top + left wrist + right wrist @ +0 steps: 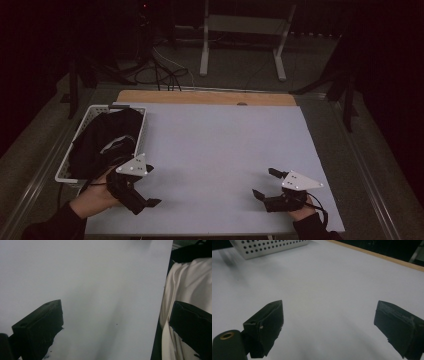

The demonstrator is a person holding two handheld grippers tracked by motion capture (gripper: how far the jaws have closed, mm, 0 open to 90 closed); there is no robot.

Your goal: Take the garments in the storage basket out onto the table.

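Both grippers have their jaws wide apart and hold nothing. The left gripper (142, 197) sits low on the white table (220, 145), just beside the basket (67, 167) of dark clothes (107, 132), likely ready to grab some. The right gripper (265, 184) waits well apart.

Clothes (107, 137) in basket (67, 167), table's (225, 150) left edge.

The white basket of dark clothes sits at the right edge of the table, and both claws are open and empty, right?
Not quite: the white basket of dark clothes sits at the table's left edge, as the high view shows. The left claw and right claw are indeed open and empty.
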